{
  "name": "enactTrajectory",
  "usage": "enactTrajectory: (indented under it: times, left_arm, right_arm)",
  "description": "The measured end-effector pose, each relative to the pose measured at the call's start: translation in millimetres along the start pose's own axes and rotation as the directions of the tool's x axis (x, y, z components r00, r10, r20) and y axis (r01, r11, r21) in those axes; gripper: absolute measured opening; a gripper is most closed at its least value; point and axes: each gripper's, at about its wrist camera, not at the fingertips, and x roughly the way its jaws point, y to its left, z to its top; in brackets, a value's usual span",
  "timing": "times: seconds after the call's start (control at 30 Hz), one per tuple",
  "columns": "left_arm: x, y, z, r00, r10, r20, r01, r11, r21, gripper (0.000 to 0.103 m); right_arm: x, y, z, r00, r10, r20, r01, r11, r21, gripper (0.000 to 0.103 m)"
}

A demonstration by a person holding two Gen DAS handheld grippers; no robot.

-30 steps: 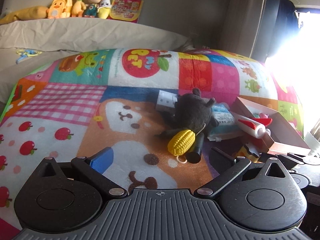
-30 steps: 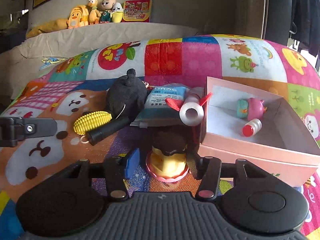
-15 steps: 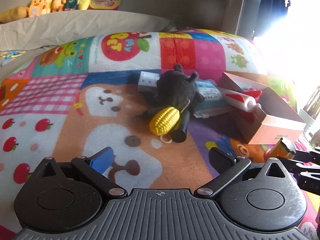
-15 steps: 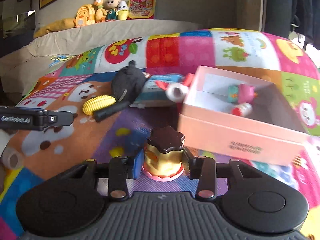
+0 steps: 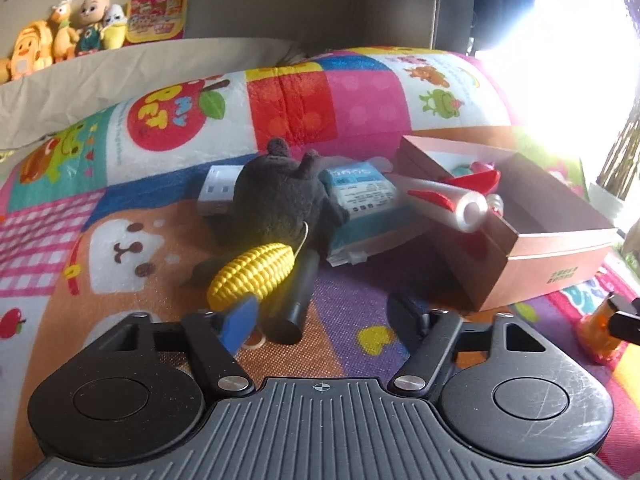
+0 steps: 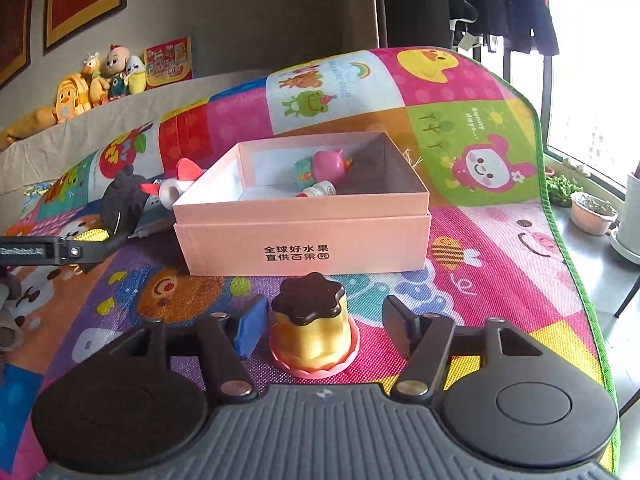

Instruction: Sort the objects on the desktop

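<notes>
In the right wrist view a yellow pudding toy (image 6: 308,320) with a brown top stands on the play mat between the fingers of my right gripper (image 6: 322,322). The jaws are opening and gaps show beside the toy. Just beyond is the pink box (image 6: 304,240), holding a pink-and-teal toy (image 6: 324,166) and a small bottle (image 6: 320,190). My left gripper (image 5: 322,316) is closing with nothing gripped. A black cylinder (image 5: 296,300) lies between its fingers, and a yellow corn toy (image 5: 252,276) lies just past the blue pad. Behind them are a black plush (image 5: 280,200), a blue packet (image 5: 360,192) and a white rocket toy (image 5: 440,200).
A white adapter (image 5: 218,192) lies left of the plush. Soft toys (image 6: 100,80) line the ledge behind the mat. The mat's green edge (image 6: 560,240) runs down the right side, with potted plants (image 6: 592,212) on the floor beyond it.
My right gripper carried the pudding toy to the right, in front of the pink box, and its jaws came off it. My left gripper moved closer to the corn and cylinder, its jaws narrower.
</notes>
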Motion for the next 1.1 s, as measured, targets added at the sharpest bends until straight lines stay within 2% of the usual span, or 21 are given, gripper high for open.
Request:
enactTrajectory:
  times: [0.07, 0.13, 0.17, 0.2, 0.37, 0.47, 0.57, 0.63, 0.7, 0.77, 0.87, 1.0, 1.1]
  left_arm:
    - [8, 2, 3, 1.0, -0.01, -0.028, 0.009, 1.0, -0.01, 0.069]
    - [12, 2, 5, 0.999, 0.006, -0.032, -0.006, 1.0, 0.009, 0.053]
    - [14, 1, 6, 0.999, 0.026, -0.041, -0.025, 0.999, 0.027, 0.036]
    - [16, 1, 5, 0.998, 0.043, -0.046, -0.041, 0.998, 0.037, 0.027]
    - [2, -5, 1, 0.997, 0.023, -0.073, -0.018, 0.998, 0.063, 0.024]
    - [-20, -19, -8, 0.995, -0.056, -0.083, 0.064, 0.994, 0.089, 0.024]
    - [-41, -39, -20, 0.981, -0.166, -0.105, 0.18, 0.972, 0.152, 0.024]
    - [-49, -53, -28, 0.97, -0.211, -0.125, 0.233, 0.952, 0.2, 0.027]
    - [-50, -60, -34, 0.969, -0.205, -0.141, 0.234, 0.943, 0.236, 0.034]
    - [-47, -57, -35, 0.976, -0.168, -0.14, 0.199, 0.949, 0.245, 0.038]
    - [-42, -43, -30, 0.982, -0.133, -0.138, 0.159, 0.966, 0.205, 0.059]
    - [-43, -29, -22, 0.991, -0.08, -0.103, 0.1, 0.975, 0.198, 0.074]
    - [-44, -23, -17, 0.995, -0.05, -0.084, 0.066, 0.979, 0.192, 0.073]
  right_arm:
    - [-1, -2, 0, 1.0, 0.008, 0.009, -0.008, 1.0, 0.013, 0.075]
    - [0, -4, 0, 1.0, 0.009, 0.004, -0.009, 1.0, 0.028, 0.084]
    - [1, -5, 1, 1.0, 0.012, -0.001, -0.012, 0.999, 0.035, 0.086]
    - [2, -5, 1, 1.0, 0.012, -0.006, -0.012, 0.999, 0.041, 0.088]
    - [2, -8, 0, 1.0, 0.02, -0.004, -0.019, 0.998, 0.065, 0.094]
    - [1, -8, -1, 1.0, 0.019, 0.0, -0.019, 0.998, 0.067, 0.096]
    - [2, -8, 0, 1.0, 0.02, -0.001, -0.02, 0.998, 0.065, 0.098]
    - [1, -8, 0, 1.0, 0.021, -0.002, -0.02, 0.998, 0.063, 0.1]
    - [2, -8, 0, 1.0, 0.019, -0.004, -0.018, 0.998, 0.063, 0.1]
    - [2, -7, 0, 1.0, 0.016, -0.006, -0.016, 0.998, 0.065, 0.101]
    - [2, -8, 0, 1.0, 0.015, -0.005, -0.015, 0.997, 0.07, 0.103]
    - [5, -8, 1, 1.0, 0.017, -0.019, -0.016, 0.997, 0.073, 0.103]
    - [6, -9, 1, 0.999, 0.016, -0.033, -0.013, 0.997, 0.081, 0.103]
